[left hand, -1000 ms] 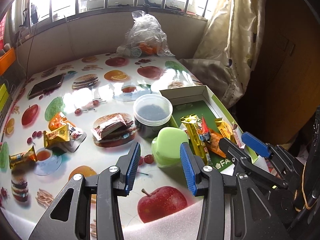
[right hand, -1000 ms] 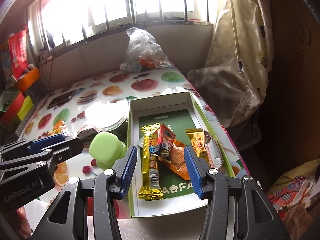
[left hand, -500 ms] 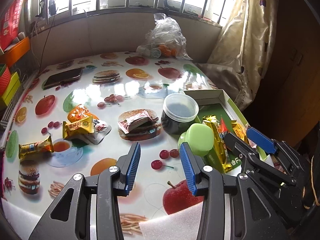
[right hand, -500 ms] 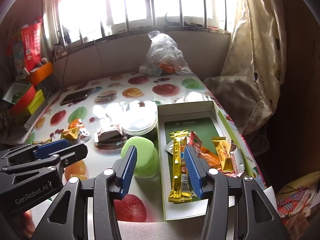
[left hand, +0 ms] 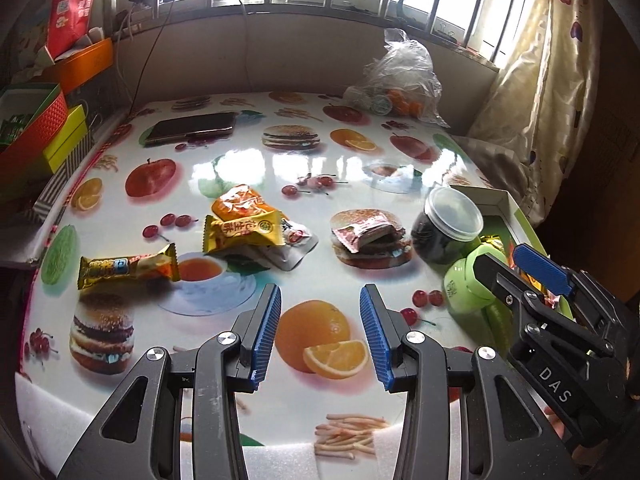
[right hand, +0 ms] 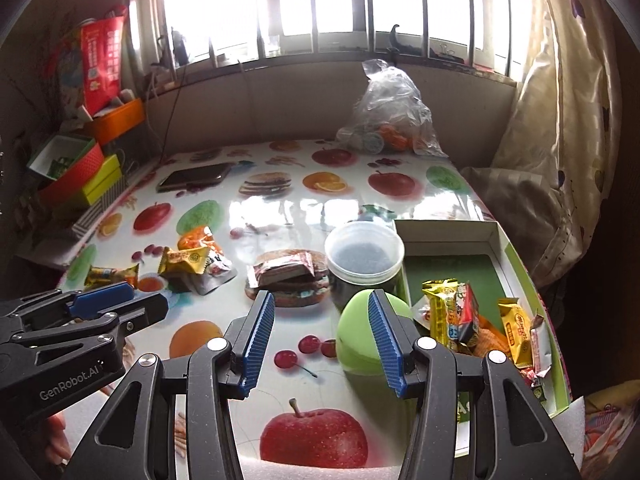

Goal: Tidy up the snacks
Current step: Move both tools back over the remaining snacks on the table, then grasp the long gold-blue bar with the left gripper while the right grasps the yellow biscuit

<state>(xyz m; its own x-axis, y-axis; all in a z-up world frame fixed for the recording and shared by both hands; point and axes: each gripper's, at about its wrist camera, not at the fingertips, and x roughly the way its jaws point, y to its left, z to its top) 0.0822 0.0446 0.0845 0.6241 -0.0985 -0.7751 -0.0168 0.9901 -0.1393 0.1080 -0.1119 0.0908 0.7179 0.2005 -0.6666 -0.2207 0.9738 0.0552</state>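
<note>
My left gripper (left hand: 320,334) hangs open and empty over the fruit-print table, above a printed orange. Ahead of it lie loose snacks: a yellow bar (left hand: 128,270), a yellow packet (left hand: 244,232) on an orange packet (left hand: 236,202) and a silver pouch (left hand: 286,256), and a red-brown packet (left hand: 366,232). My right gripper (right hand: 320,338) is open too, holding nothing; a green container (right hand: 356,340) stands just behind its right finger. To the right, the open box (right hand: 452,236) holds a yellow bar (right hand: 442,312), a red packet (right hand: 466,312) and a yellow packet (right hand: 516,328).
A dark jar with a clear lid (right hand: 364,256) stands between the red-brown packet and the box. A phone (left hand: 192,126) and a plastic bag (left hand: 400,80) lie at the back. Coloured boxes (left hand: 36,128) line the left edge; a curtain (right hand: 560,100) hangs at the right.
Both grippers have swung left across the table, away from the box. The loose snacks now sit in the middle of the left wrist view. Neither gripper's jaws have changed.
</note>
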